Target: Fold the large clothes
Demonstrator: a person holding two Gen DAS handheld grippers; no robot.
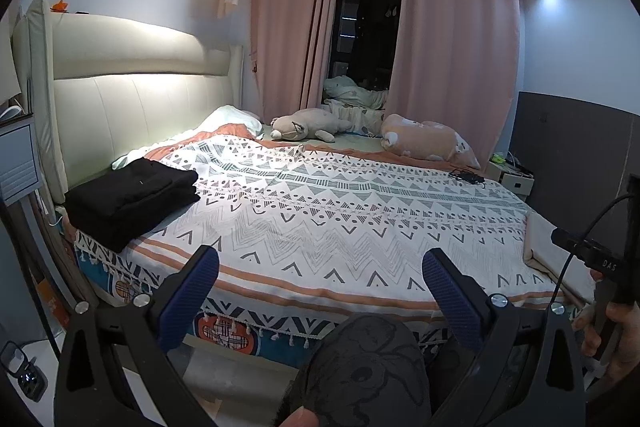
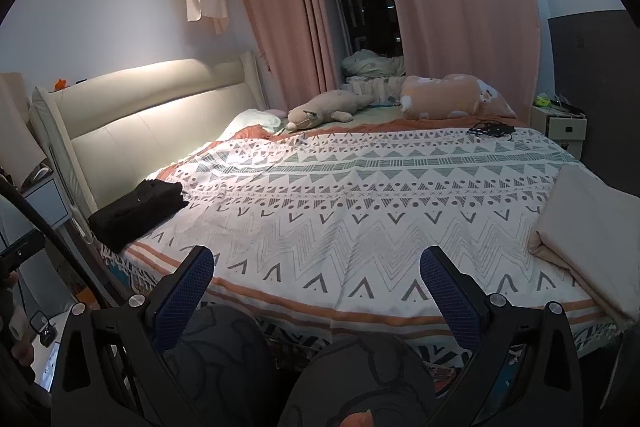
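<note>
A folded black garment (image 1: 132,197) lies in a stack at the bed's near left corner, also seen in the right wrist view as the black stack (image 2: 138,209). A folded cream cloth (image 2: 584,231) rests on the bed's right edge, and its end shows as the cream cloth (image 1: 548,247). My left gripper (image 1: 320,279) stands open over the bed's near edge, holding nothing. My right gripper (image 2: 318,277) is open too and holds nothing. The patterned bedspread (image 1: 340,227) lies flat between the two stacks. The person's knees in dark patterned trousers (image 1: 368,367) sit below both grippers.
Plush toys (image 1: 308,125) and a peach pillow (image 1: 428,143) lie at the far side, near a black cable bundle (image 1: 466,177). A padded headboard (image 1: 132,87) runs along the left. A small nightstand (image 2: 560,125) stands far right. Pink curtains (image 1: 452,59) hang behind.
</note>
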